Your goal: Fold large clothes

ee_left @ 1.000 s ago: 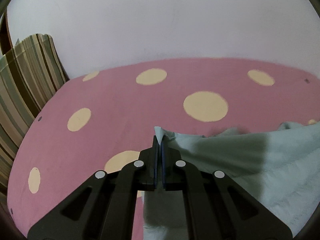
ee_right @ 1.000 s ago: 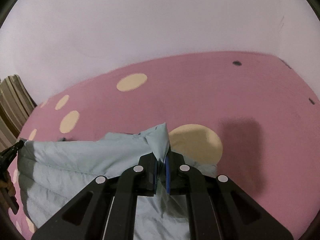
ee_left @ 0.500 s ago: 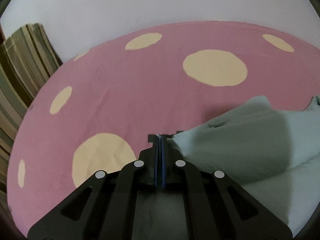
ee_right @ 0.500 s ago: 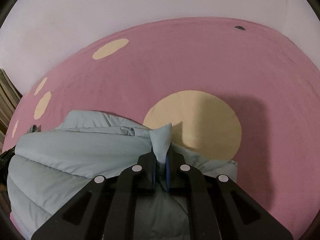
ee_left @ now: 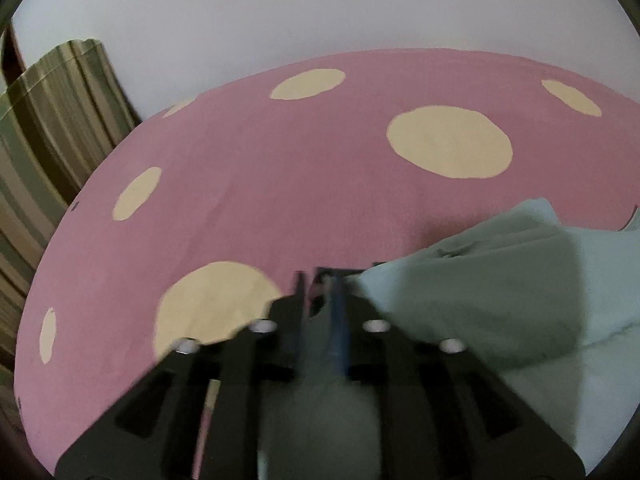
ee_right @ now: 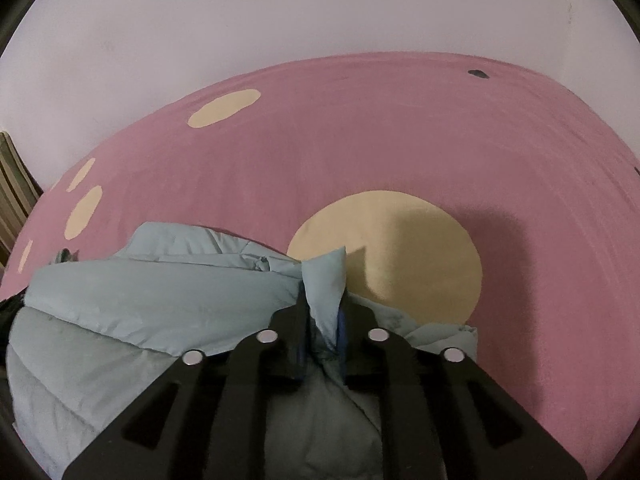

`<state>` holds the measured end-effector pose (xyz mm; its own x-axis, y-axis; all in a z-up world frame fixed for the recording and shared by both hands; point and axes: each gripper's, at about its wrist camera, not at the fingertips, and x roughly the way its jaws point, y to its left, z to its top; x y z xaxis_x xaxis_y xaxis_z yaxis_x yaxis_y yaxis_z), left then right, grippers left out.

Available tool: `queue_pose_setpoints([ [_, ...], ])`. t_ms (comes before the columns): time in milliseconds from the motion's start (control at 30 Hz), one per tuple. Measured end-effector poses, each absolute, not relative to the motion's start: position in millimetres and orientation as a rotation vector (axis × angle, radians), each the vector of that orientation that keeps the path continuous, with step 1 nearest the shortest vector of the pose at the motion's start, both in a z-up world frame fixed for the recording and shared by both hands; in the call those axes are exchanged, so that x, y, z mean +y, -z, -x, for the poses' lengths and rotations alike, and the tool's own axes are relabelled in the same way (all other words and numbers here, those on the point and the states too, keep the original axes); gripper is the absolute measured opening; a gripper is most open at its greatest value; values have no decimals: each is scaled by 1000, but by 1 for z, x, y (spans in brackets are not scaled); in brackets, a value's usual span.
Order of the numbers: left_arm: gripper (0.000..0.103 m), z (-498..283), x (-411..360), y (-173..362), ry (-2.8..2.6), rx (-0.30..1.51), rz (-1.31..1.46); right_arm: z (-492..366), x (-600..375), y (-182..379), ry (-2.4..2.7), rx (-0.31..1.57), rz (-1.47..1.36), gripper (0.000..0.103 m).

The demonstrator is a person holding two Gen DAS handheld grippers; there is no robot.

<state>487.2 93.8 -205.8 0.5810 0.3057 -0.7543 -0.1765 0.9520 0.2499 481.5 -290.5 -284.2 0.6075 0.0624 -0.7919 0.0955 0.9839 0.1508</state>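
Both grippers' fingers (ee_left: 318,292) (ee_right: 322,300) have just been opening, slightly parted around the jacket (ee_right: 160,300)

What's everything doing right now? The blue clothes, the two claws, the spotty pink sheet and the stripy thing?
Light blue garment: folded over, lying on the sheet, one corner sticking up.
Left claw: jaws just opening, fabric loose between them.
Right claw: jaws just opening, the raised corner between them.
Pink spotted sheet: spread flat, mostly smooth.
Striped cloth: hanging at the left edge.
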Motion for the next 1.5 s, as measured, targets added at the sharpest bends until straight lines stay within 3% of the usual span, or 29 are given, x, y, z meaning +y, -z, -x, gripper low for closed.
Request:
queue_pose_setpoints([
  [67, 31, -477, 100, 190, -278, 903, -98, -477, -291, 272, 45, 913, -178, 46],
  [100, 31, -472, 100, 180, -270, 891, -70, -471, -291, 262, 61, 887, -181, 48],
  [300, 37, -440, 51, 140, -119, 815, -1, -446, -241, 224, -26, 818, -215, 48],
  [500, 37, -441, -8, 175, -53, 858, -38, -454, -174, 240, -73, 851, -136, 48],
  [900, 39, -458, -8, 227, -63, 877, -35, -467, -158, 296, -17, 872, -63, 53],
  [1500, 39, -458, -20, 236, -95, 866, -111, -466, -148, 301, 26, 856, 3, 53],
])
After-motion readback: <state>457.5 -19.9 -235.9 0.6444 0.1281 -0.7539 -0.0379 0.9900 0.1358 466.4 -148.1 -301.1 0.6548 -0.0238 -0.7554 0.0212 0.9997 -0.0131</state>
